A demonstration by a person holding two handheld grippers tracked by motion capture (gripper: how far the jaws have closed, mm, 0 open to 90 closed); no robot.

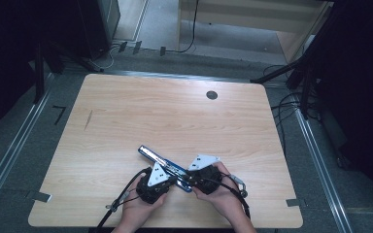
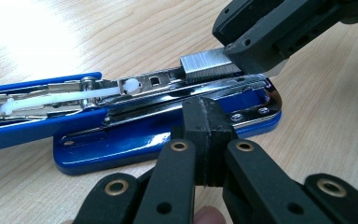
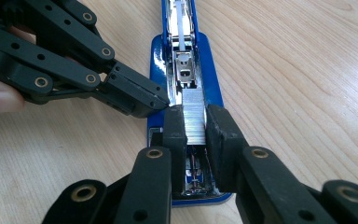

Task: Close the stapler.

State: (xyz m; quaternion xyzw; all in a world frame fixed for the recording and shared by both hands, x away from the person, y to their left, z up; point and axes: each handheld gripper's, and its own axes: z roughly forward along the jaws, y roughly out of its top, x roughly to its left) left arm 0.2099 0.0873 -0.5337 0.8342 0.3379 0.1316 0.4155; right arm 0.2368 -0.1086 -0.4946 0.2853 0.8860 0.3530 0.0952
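A blue metal stapler [image 1: 164,164] lies opened flat on the light wooden table [image 1: 126,116], in the lower centre of the high view, its chrome magazine channel facing up. The right gripper [image 3: 195,122] sits at the lower middle of its own view, jaws pinching a silver strip of staples [image 3: 194,119] between them, the strip resting over the magazine. In the left gripper view the same strip [image 2: 207,65] appears at upper centre, clamped by the other gripper's black jaws. The left gripper [image 2: 204,122] has its jaws pressed together with nothing between them, their tips against the side of the stapler's blue base. A white plastic pusher rod [image 2: 70,98] lies along the open arm at left.
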